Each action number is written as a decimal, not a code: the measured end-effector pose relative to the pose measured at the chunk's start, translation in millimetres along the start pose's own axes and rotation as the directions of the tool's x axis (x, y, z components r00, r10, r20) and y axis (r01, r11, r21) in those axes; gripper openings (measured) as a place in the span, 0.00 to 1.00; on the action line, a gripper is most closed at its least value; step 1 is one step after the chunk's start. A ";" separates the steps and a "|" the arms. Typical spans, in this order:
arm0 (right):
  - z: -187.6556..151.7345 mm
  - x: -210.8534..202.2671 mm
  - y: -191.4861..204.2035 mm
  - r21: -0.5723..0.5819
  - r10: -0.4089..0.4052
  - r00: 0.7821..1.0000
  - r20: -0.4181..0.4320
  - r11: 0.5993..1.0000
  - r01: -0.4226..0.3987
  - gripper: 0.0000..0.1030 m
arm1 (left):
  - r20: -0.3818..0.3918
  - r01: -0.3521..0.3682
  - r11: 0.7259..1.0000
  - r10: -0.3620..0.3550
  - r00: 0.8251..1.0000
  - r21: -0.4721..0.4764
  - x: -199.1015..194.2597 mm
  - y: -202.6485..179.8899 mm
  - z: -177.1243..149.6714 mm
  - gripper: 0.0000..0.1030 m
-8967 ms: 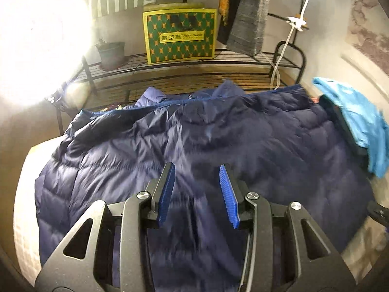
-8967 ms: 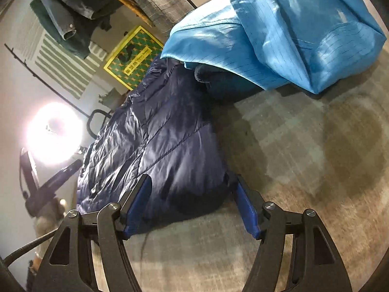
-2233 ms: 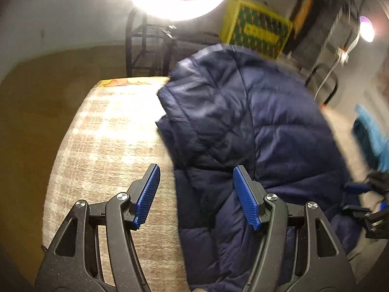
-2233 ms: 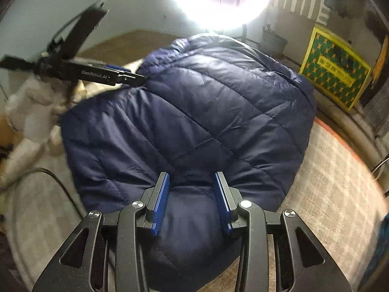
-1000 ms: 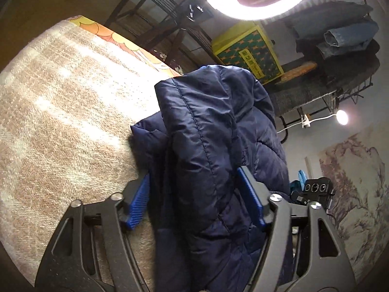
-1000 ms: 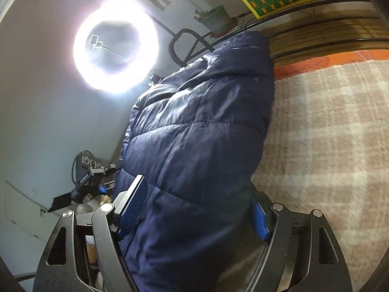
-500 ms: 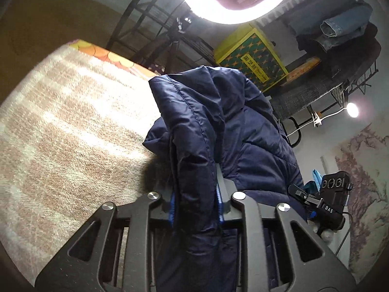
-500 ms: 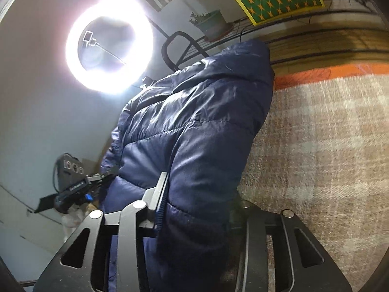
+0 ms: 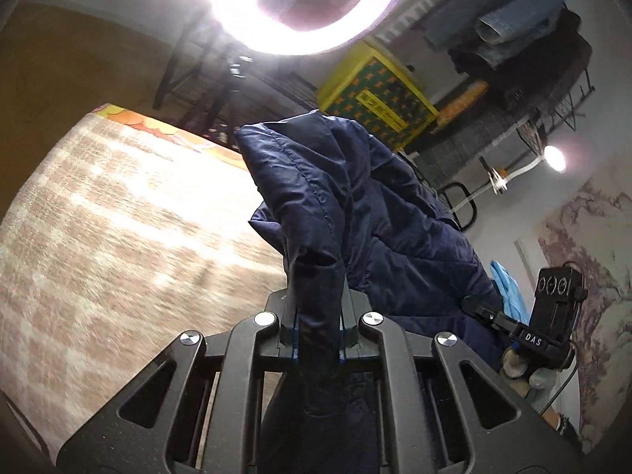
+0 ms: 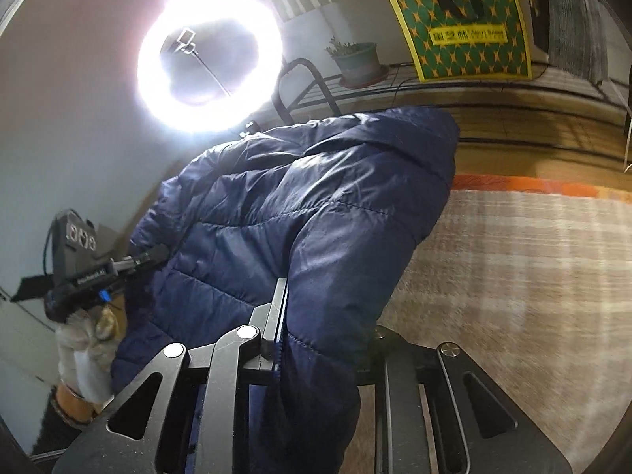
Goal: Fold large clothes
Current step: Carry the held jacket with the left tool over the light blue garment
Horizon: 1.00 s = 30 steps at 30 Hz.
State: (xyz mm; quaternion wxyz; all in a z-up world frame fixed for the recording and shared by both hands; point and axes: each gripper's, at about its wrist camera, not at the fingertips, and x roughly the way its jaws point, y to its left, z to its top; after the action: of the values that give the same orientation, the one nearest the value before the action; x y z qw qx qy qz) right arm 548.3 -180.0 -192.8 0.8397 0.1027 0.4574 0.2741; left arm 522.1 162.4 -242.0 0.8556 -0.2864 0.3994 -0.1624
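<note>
A navy quilted puffer jacket hangs bunched up above a beige plaid blanket. My left gripper has a folded edge of it between its fingers; the jaws are closing and the pads press on the fabric. In the right wrist view the same jacket fills the middle. My right gripper clamps another edge, jaws closing, and its right finger is hidden behind the fabric. Each gripper shows in the other's view: the right gripper at the jacket's far side, and the left gripper held by a gloved hand.
A bright ring light glares from behind. A yellow-green box and a potted plant sit on a metal rack. Folded clothes lie on a higher shelf. A light blue garment lies beyond the jacket. The blanket's orange edge marks the far side.
Both grippers closed from wide open onto folds of the jacket's edges. Both then rose, lifting the jacket off the blanket so it bunches and hangs.
</note>
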 end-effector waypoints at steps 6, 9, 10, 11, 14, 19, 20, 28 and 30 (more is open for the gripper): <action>-9.7 -50.0 1.3 -0.018 -0.039 0.999 0.012 0.999 0.039 0.17 | -0.050 0.028 0.999 -0.026 0.998 0.037 -11.1 -40.0 -25.6 0.09; -16.4 -75.1 3.7 -0.031 -0.058 0.998 0.022 0.998 0.059 0.17 | -0.074 0.040 0.998 -0.035 0.997 0.057 -18.2 -60.2 -39.7 0.09; -19.4 -84.9 4.7 -0.036 -0.068 0.997 0.025 0.997 0.069 0.17 | -0.083 0.042 0.997 -0.036 0.996 0.066 -20.9 -69.0 -46.1 0.09; -23.5 -95.2 5.9 -0.039 -0.077 0.997 0.027 0.996 0.078 0.17 | -0.090 0.045 0.996 -0.039 0.995 0.070 -22.5 -75.8 -50.7 0.09; -34.8 -122.5 8.1 -0.045 -0.103 0.994 0.035 0.993 0.105 0.17 | -0.110 0.069 0.994 -0.060 0.992 0.079 -32.8 -101.4 -69.1 0.09; -56.4 -168.8 3.6 -0.027 -0.131 0.990 0.060 0.991 0.132 0.17 | -0.145 0.091 0.990 -0.075 0.987 0.110 -45.9 -145.5 -98.4 0.09; -61.5 -178.2 3.1 -0.027 -0.137 0.989 0.064 0.990 0.139 0.17 | -0.153 0.094 0.988 -0.075 0.985 0.120 -47.7 -154.3 -104.0 0.09; -95.4 -253.2 -15.7 0.001 -0.182 0.977 0.113 0.983 0.183 0.17 | -0.206 0.137 0.969 -0.094 0.974 0.204 -57.2 -237.4 -141.2 0.09; -97.7 -272.4 -26.2 0.012 -0.191 0.973 0.131 0.982 0.191 0.17 | -0.211 0.157 0.963 -0.111 0.971 0.218 -56.1 -258.3 -144.5 0.09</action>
State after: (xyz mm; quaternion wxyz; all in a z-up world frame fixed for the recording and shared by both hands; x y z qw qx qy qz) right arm 359.9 -360.3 -64.7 0.8905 0.0760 0.4087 0.1849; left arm 362.0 -63.6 -123.5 0.8265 -0.1930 0.4400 -0.2934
